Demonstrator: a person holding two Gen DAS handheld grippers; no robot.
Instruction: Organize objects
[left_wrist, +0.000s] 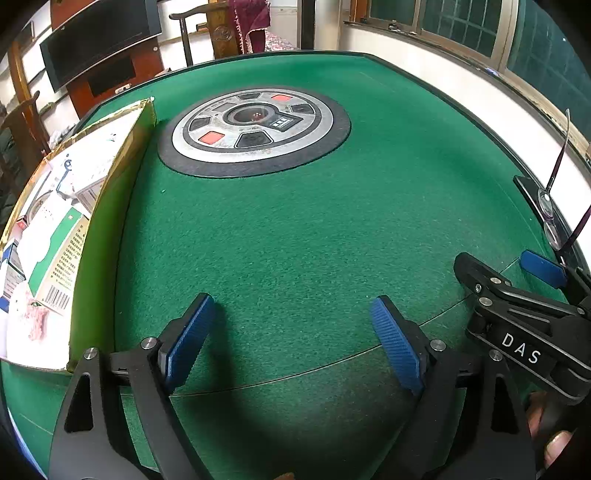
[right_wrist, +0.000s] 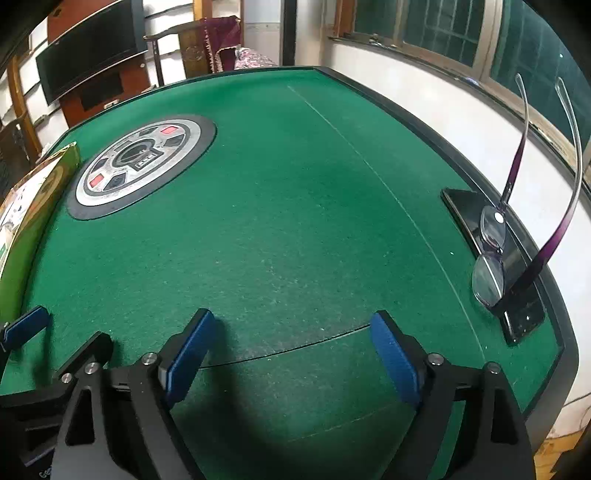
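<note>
Green felt covers the table (right_wrist: 295, 221), and its round silver control dial (right_wrist: 142, 162) serves as the landmark. Left of the dial, at the table's edge, lies an open cardboard box (left_wrist: 110, 206) of paper packets and cartons; these look light and stiff, easy to pinch by a flat side. Near of the dial, the left gripper (left_wrist: 291, 339) hangs over bare felt, jaws spread wide with nothing between them. Just beside it, the right gripper (right_wrist: 291, 347) is likewise wide and empty.

Far right of the dial, at the table's rim, a dark phone (right_wrist: 491, 258) lies flat with a pair of glasses (right_wrist: 491, 254) resting lens-down on it, purple arms sticking up. The glasses are probably light, springy and fragile; the bridge or an arm near the hinge seems the safest hold, never the lenses. The phone looks slick and thin, likely hard to lift off felt.

Beyond the table stand a dark television (right_wrist: 88, 48), wooden chairs and windows along the right wall.
</note>
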